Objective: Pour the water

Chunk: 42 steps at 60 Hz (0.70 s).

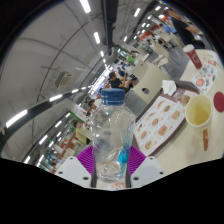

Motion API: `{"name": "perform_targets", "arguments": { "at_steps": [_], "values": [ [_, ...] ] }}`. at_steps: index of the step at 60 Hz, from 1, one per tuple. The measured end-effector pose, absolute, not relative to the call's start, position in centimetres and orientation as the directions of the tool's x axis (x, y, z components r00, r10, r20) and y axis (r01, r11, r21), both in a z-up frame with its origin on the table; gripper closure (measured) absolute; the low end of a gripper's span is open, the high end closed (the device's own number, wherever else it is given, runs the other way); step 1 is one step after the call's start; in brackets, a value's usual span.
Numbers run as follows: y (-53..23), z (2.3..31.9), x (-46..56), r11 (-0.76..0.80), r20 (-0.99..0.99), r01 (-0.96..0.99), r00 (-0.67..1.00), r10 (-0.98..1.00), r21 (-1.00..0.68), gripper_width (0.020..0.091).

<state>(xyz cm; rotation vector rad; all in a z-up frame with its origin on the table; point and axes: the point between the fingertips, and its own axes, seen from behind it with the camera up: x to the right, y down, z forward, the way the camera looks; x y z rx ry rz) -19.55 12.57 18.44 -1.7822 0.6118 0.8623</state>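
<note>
The water bottle (113,135), blue-capped and clear, stands clamped between the pink pads of the claw (111,165), tilted over the tabletop (178,150); I judge it should swing toward the yellow cup (198,109) and tip slowly over its rim.

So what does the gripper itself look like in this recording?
Only the gripper shows here: two fingers at the bottom of the view, each lined on its inner face with a magenta-purple ribbed pad. The outer finger bodies look pale. No cables, markings or sleeve can be seen.
</note>
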Motion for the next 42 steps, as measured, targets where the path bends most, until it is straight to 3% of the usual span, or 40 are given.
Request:
{"name": "perform_targets", "arguments": {
  "at_steps": [5,10,23,29,36,42],
  "values": [
    [12.3,19.7,-18.2,-0.351,-0.925,-0.874,0.376,-0.053,-0.335,0.0723],
    [13.1,19.1,-16.5,-0.332,-0.988,-0.939,0.129,-0.088,-0.093,0.0724],
    [13.3,17.0,-12.7,-0.255,-0.941,-0.909,-0.294,-0.166,0.329,0.0724],
    [13.4,15.8,-11.8,-0.250,-0.924,-0.894,-0.330,-0.194,0.372,0.0721],
    [13.1,16.4,-11.7,-0.278,-0.927,-0.889,-0.316,-0.200,0.364,0.0724],
    [12.8,17.3,-12.1,-0.340,-0.969,-0.917,-0.145,-0.202,0.208,0.0724]
  ]
}}
